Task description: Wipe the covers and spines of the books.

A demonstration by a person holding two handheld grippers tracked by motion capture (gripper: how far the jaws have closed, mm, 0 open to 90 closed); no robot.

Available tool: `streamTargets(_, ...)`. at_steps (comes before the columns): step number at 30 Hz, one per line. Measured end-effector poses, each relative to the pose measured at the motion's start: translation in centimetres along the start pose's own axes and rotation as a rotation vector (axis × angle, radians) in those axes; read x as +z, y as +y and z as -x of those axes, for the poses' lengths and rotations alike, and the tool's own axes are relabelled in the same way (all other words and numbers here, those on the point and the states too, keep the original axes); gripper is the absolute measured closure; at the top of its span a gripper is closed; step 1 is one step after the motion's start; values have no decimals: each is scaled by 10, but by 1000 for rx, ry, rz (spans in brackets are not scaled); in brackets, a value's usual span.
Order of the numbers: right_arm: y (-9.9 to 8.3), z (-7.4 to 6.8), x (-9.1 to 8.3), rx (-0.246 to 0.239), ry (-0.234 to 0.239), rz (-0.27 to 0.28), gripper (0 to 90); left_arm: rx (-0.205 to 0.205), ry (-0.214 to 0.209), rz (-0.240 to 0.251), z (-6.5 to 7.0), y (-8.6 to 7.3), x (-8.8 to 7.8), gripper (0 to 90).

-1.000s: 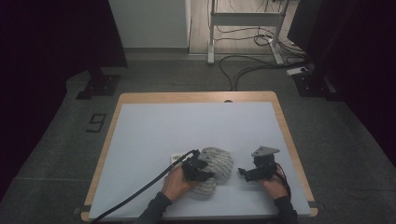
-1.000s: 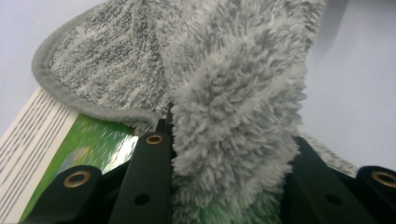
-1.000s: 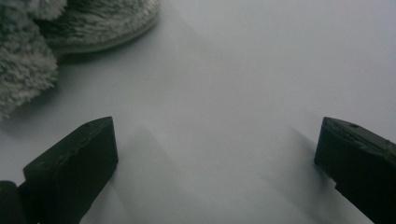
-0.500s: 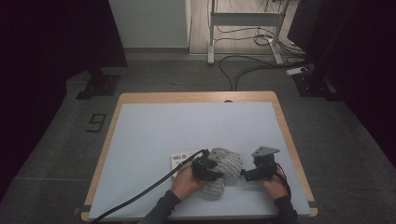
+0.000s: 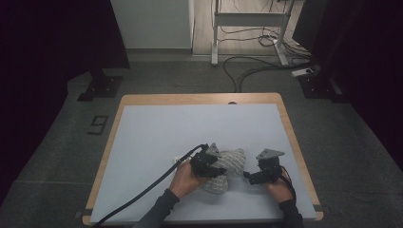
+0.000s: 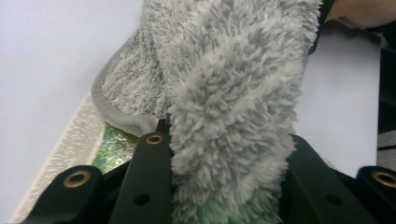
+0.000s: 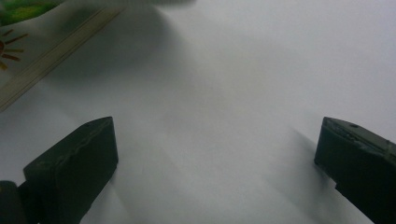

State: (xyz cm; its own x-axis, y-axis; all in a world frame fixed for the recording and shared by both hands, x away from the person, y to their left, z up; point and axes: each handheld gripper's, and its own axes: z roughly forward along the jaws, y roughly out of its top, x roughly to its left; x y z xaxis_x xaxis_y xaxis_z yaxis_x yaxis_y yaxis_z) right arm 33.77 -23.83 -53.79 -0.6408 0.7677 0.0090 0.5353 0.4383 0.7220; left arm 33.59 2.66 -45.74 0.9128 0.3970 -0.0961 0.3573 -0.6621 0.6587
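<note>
The left gripper (image 5: 207,163) had its jaws clenched on a thick fold of the grey fluffy towel (image 6: 224,93), the pile bulging between the two black jaws in the left gripper view. The towel (image 5: 227,167) sat bunched near the front edge of the tabletop (image 5: 157,133), between the two hands, part of it raised and the rest draped down onto the surface. The right gripper (image 5: 256,175) hovered just beside it with its jaws released and nothing between them; its own view looked onto bare tabletop.

The chief risk was the grip itself: the jaws pinched a plump roll of pile, and if only the outer layers were caught, the towel could slide out as it rose. A flat printed card or packet (image 6: 112,149) lay under the towel's hem, though the view was too close to say what it was; the trailing cloth could drag it along or flip it. With the right jaws idle, the hanging part could also fall back into a heap and lose any clean edge. The left gripper's cable (image 5: 142,190) trailed across the front of the tabletop and could snag on a wider swing.
</note>
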Motion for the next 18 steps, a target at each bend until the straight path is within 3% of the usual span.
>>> streamTargets(8, 0, 0, 0, 0, 0, 0, 0, 18, -4, 15, 1, 12, -12, 699)
streamTargets(18, 0, 0, 0, 0, 1, 0, 0, 19, 58, -22, -8, 8, -29, 681)
